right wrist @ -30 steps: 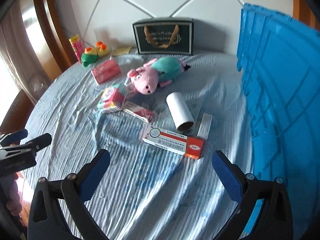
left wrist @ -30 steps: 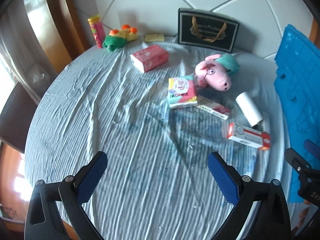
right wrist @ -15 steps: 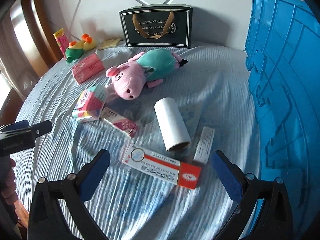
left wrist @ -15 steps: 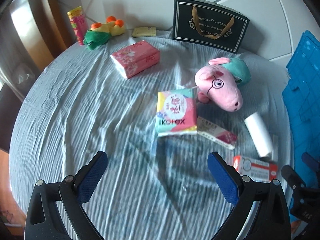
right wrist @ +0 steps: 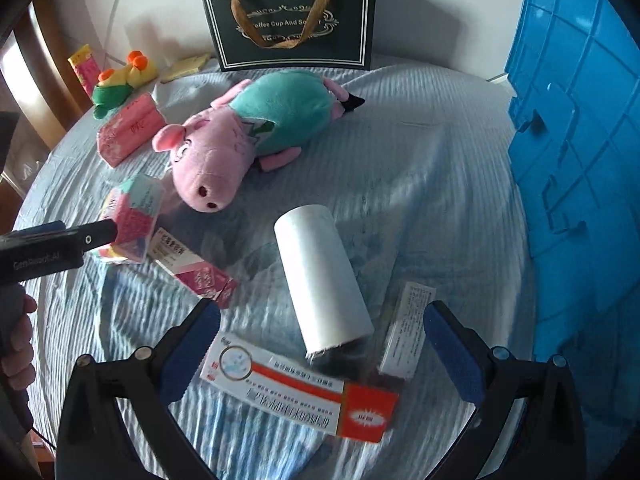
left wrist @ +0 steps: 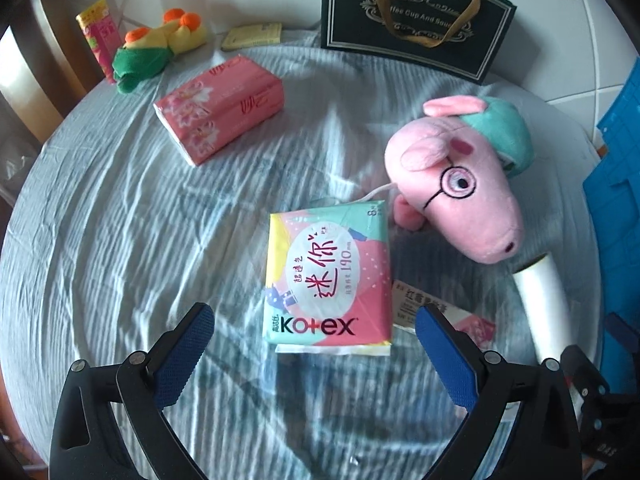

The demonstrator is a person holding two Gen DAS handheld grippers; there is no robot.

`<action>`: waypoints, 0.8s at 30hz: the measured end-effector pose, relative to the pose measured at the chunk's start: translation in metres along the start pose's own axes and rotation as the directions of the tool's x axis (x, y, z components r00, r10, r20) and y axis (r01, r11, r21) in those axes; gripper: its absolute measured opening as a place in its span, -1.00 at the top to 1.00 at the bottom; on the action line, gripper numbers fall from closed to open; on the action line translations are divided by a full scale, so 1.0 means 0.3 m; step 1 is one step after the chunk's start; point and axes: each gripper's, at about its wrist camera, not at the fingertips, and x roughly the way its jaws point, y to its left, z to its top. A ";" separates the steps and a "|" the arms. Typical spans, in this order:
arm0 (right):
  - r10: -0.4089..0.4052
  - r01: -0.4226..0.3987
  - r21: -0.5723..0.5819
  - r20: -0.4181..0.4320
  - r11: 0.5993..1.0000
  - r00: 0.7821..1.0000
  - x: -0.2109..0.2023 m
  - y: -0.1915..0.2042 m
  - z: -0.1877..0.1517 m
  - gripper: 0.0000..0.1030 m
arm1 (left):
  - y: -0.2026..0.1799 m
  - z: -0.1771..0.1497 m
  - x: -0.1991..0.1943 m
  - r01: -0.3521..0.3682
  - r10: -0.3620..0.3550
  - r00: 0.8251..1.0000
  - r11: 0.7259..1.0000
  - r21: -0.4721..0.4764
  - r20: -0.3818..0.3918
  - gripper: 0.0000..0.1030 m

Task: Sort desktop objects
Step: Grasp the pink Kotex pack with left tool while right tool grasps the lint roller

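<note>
My left gripper (left wrist: 316, 344) is open, its blue pads either side of the near end of a colourful Kotex pack (left wrist: 328, 276) lying flat on the blue cloth. A pink pig plush (left wrist: 460, 184) lies just right of the pack. My right gripper (right wrist: 320, 344) is also open, low over a white roll (right wrist: 324, 276) and a white-and-red medicine box (right wrist: 300, 392). A slim pink-and-white box (right wrist: 192, 268) and a small white box (right wrist: 404, 332) lie beside the roll. The left gripper (right wrist: 52, 244) shows at the left edge of the right wrist view, next to the pack (right wrist: 132, 220).
A pink tissue pack (left wrist: 220, 112), a green-and-yellow plush (left wrist: 152, 52), a pink tube (left wrist: 100, 36) and a yellow pad (left wrist: 252, 36) sit at the back left. A black gift bag (left wrist: 416, 16) stands against the wall. A blue crate (right wrist: 580, 120) fills the right side.
Both grippers have moved forward and lower: the left has closed in on the Kotex pack, the right on the roll and medicine box. Nothing has been taken hold of.
</note>
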 end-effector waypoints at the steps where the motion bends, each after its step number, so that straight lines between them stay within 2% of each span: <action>1: 0.004 -0.004 0.004 -0.005 1.000 1.000 0.018 -0.004 0.006 -1.00 | 0.001 0.002 0.018 0.000 0.000 1.000 1.000 -0.002 -0.009 -0.98; 6: 0.019 -0.019 -0.001 -0.034 1.000 0.999 0.099 -0.012 0.033 -1.00 | -0.001 0.023 0.086 -0.031 0.031 0.999 0.999 -0.008 -0.033 -0.98; 12: 0.027 -0.027 -0.006 -0.049 1.000 0.998 0.155 -0.016 0.049 -1.00 | 0.001 0.033 0.145 -0.023 0.022 0.998 1.000 -0.015 -0.059 -0.97; 13: 0.028 -0.028 -0.009 -0.053 1.000 0.998 0.163 -0.015 0.050 -1.00 | 0.004 0.033 0.143 -0.014 0.013 0.999 1.000 -0.018 -0.052 -0.93; 16: 0.027 -0.028 -0.017 -0.063 0.999 0.998 0.185 -0.009 0.050 -1.00 | 0.008 0.026 0.140 0.000 -0.001 0.998 1.000 -0.016 -0.055 -0.38; 21: 0.028 -0.028 -0.003 -0.069 1.000 0.997 0.199 -0.016 0.047 -1.00 | 0.011 -0.012 0.120 -0.026 0.027 0.999 1.000 0.011 -0.041 -0.35; 24: 0.023 -0.023 0.000 -0.073 1.000 0.997 0.207 -0.020 0.044 -1.00 | 0.024 -0.041 0.094 -0.020 0.020 0.999 1.000 0.003 -0.043 -0.35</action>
